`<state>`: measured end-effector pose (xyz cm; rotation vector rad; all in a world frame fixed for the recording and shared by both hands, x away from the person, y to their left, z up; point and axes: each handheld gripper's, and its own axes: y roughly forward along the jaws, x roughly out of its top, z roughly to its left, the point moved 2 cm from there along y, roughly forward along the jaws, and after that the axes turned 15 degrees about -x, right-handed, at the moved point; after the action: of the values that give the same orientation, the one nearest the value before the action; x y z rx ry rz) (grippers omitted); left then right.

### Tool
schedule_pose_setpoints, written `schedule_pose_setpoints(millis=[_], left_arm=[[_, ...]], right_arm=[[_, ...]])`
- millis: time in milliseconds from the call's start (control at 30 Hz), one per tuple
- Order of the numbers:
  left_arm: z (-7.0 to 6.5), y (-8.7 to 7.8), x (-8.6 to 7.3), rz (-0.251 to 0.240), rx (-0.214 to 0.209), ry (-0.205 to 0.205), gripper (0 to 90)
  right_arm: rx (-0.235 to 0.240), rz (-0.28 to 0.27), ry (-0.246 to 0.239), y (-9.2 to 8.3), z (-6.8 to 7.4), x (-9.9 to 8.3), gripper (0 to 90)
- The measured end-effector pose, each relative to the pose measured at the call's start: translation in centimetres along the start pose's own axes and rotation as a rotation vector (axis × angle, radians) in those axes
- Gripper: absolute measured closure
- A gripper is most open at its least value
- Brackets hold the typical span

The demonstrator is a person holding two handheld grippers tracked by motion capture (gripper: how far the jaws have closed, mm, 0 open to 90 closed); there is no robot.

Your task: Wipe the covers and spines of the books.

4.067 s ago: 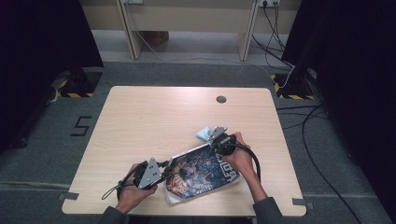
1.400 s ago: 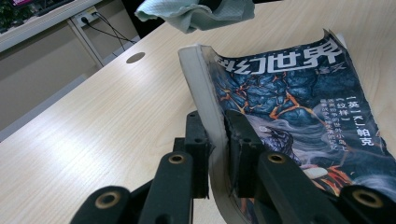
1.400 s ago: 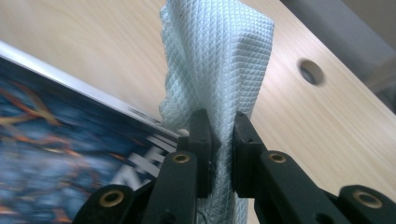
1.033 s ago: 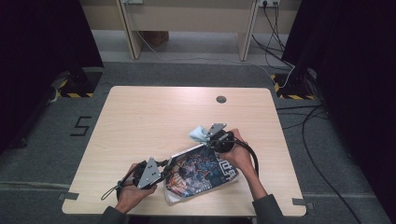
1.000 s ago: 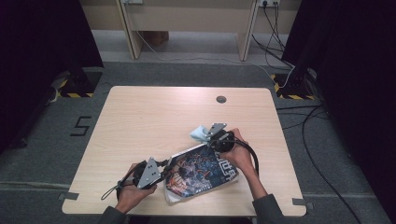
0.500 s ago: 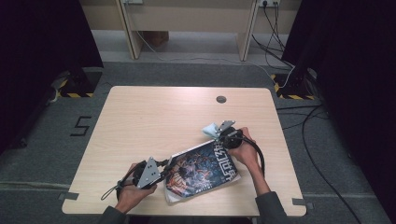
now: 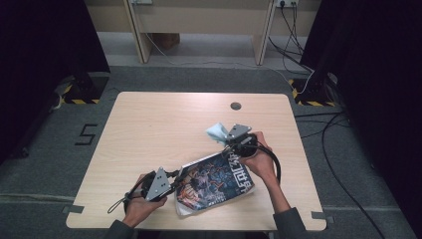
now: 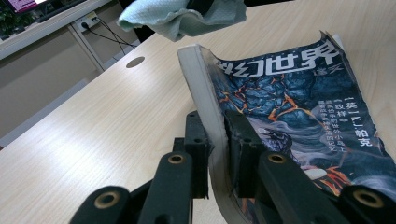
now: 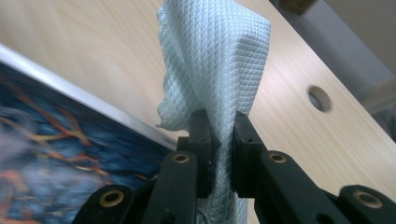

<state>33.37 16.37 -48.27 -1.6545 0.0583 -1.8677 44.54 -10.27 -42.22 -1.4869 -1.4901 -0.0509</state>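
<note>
A magazine (image 7: 215, 180) with a dark blue cover lies on the wooden table (image 7: 164, 124) near the front edge. My left gripper (image 7: 175, 180) is shut on its spine edge (image 8: 210, 116), the jaws clamped on either side of the page block. A pale blue cloth (image 7: 217, 132) hangs above the magazine's far corner; my right gripper (image 7: 230, 145) is shut on it, and the cloth (image 9: 219, 65) rises bunched from between the jaws. In the left gripper view the cloth (image 8: 182, 14) floats over the magazine's top edge.
A round cable hole (image 7: 235, 106) sits near the table's far edge. Bare wood (image 7: 154, 129) spreads over the left and far parts of the table. Cables (image 7: 318, 129) run on the floor to the right.
My right gripper has lifted the cloth off the magazine and drawn it up and to the right. The left gripper and the magazine have stayed put.
</note>
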Motion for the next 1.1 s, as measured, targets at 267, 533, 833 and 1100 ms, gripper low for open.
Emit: schedule_pose_setpoints(millis=[267, 533, 833, 1100], left_arm=[[-0.1, 0.0, -0.1, 0.016, -0.001, 0.01, 79.4], [0.0, 0.0, -0.1, 0.011, 0.002, 0.003, 79.3], [0.2, -0.1, -0.2, 0.013, 0.005, -0.011, 78.3], [0.2, 0.0, -0.3, 0.017, 0.013, -0.016, 78.4]], right_arm=[[0.1, 0.021, -0.074, 1.2, 3.6, 0.6, 81.8], [0.088, 0.08, -0.021, 2.5, 2.2, -1.3, 81.8], [0.146, -0.01, -0.07, 0.3, 4.9, 1.4, 81.8], [0.178, -0.087, -0.114, -1.9, 7.2, 3.6, 81.7]])
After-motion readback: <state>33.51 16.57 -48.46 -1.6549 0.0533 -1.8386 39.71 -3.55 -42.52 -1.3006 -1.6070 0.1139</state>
